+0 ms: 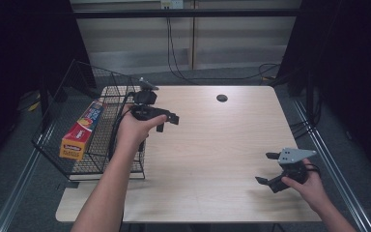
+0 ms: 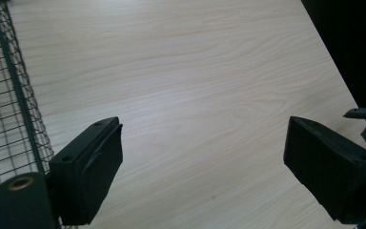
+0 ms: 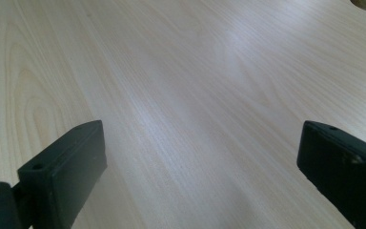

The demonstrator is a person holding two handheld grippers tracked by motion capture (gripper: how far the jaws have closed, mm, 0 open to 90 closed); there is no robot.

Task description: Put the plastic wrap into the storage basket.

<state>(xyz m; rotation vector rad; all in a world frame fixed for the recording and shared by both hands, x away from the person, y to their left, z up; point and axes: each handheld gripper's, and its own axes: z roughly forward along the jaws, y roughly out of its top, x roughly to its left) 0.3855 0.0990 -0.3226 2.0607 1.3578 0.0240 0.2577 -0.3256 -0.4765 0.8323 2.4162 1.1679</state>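
My left gripper [image 1: 167,123] hangs over the left part of the wooden table [image 1: 212,145], just right of a black wire basket [image 1: 106,140]. Its jaws point right and stand wide open with nothing between them, as the left gripper view [image 2: 202,171] shows. A long orange, red and blue box [image 1: 82,129] lies inside the basket. Near the table's front right corner, my right gripper [image 1: 265,168] is low over the wood, jaws pointing left. It is open and empty in the right gripper view [image 3: 200,171].
The basket's mesh wall [image 2: 9,109] runs along the left of the left gripper view, and the other gripper [image 2: 364,117] shows at its right edge. A round cable hole [image 1: 221,98] sits at the table's back. Cables lie on the floor behind.
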